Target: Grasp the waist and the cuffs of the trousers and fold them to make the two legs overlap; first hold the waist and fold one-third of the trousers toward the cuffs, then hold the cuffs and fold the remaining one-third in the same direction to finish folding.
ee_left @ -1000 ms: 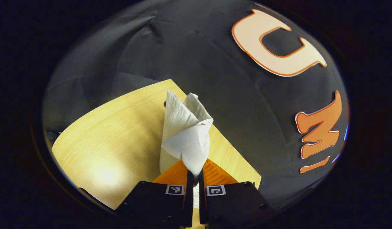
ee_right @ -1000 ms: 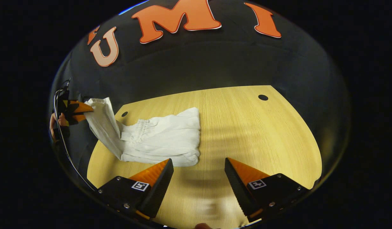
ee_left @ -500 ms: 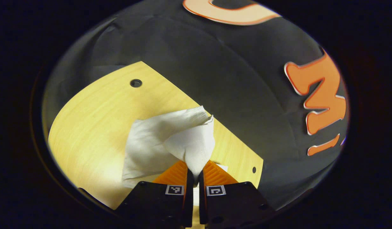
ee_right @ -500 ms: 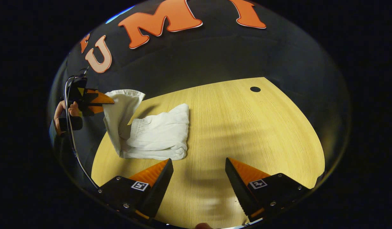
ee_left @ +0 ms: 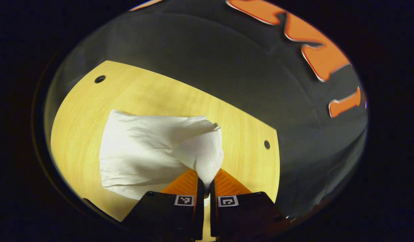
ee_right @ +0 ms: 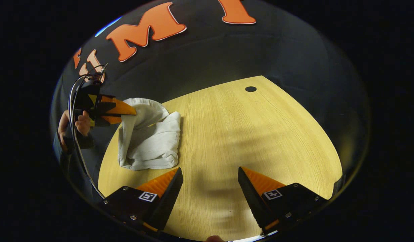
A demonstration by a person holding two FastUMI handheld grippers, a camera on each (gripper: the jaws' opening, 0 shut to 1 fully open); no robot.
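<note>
White trousers [ee_left: 143, 154] lie partly folded on the wooden table [ee_left: 153, 97]. My left gripper [ee_left: 205, 179] is shut on the cuff end, which bunches up between its fingers and arches over the folded stack. In the right gripper view the trousers [ee_right: 149, 144] sit at the table's left side, and the left gripper [ee_right: 131, 111] holds the lifted end above them, with a hand [ee_right: 80, 123] behind it. My right gripper [ee_right: 210, 178] hovers open over bare table to the right of the trousers, holding nothing.
The wooden table [ee_right: 260, 141] has small round holes [ee_right: 250, 89] near its corners, also one hole [ee_left: 100, 79] and another hole [ee_left: 267, 144] in the left gripper view. Black cloth walls surround the table. A cable [ee_right: 74, 134] hangs from the left gripper.
The left gripper has carried the cuff end over the folded stack and lowered it. The right gripper stayed open and drifted slightly right, away from the trousers.
</note>
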